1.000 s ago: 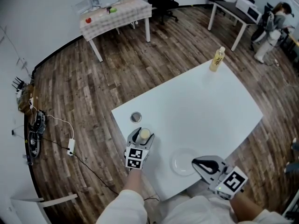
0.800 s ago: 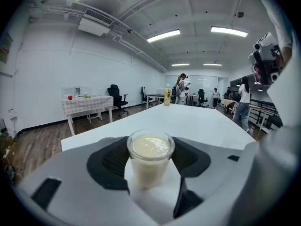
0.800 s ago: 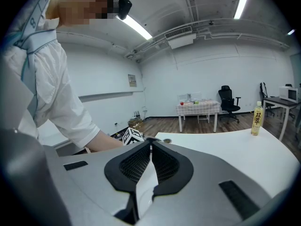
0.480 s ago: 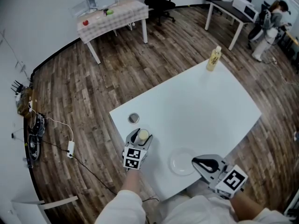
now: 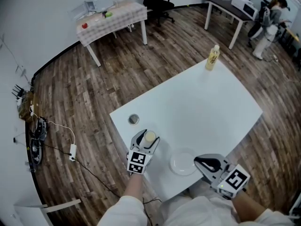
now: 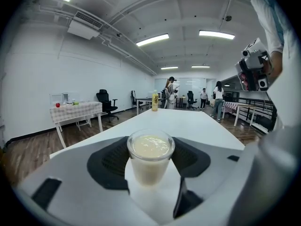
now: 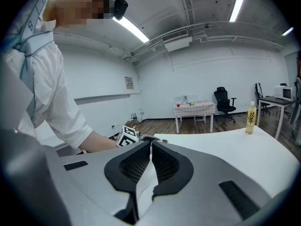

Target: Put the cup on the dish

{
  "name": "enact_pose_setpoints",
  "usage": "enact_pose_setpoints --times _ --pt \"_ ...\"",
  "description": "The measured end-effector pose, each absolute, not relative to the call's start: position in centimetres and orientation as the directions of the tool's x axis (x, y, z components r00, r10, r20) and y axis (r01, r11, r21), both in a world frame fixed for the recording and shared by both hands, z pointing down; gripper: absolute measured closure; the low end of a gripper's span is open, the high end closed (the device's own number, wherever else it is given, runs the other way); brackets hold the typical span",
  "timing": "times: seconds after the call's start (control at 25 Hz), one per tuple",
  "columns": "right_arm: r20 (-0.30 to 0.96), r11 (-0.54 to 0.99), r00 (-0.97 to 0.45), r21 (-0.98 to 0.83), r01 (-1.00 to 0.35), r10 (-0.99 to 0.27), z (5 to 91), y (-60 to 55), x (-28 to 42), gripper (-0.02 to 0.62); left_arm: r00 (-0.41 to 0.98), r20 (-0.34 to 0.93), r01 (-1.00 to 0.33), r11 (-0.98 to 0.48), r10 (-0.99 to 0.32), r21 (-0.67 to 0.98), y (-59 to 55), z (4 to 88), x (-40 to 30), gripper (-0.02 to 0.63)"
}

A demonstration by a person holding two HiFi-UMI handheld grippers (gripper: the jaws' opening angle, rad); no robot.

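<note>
Jaws of the left gripper [image 5: 146, 139] clamp the cup [image 5: 150, 136], pointing slightly downward; the right gripper [image 5: 197, 161] is clenched empty.

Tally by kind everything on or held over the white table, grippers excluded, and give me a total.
cup: 1
dish: 1
bottle: 1
small round metal piece: 1
Total: 4

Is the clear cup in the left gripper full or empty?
Nearly full: the small clear cup holds creamy pale liquid almost to its rim, and it stands upright, clamped between the dark pads of the left gripper.
</note>
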State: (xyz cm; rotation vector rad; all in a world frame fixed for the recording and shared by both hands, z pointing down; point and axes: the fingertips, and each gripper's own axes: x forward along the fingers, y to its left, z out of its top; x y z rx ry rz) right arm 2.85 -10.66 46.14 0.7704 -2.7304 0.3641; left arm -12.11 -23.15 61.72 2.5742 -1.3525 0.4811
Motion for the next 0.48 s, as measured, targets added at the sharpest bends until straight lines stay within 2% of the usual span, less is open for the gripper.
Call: enact_pose_setpoints --times 0.48 --pt "0.322 0.808 -0.806 -0.166 -0.565 -0.497 46.3 -9.6 4.3 0.561 0.62 0.359 -0.758 -0.651 -0.697 0.044 -19.7 61.0 -6.9 0.337"
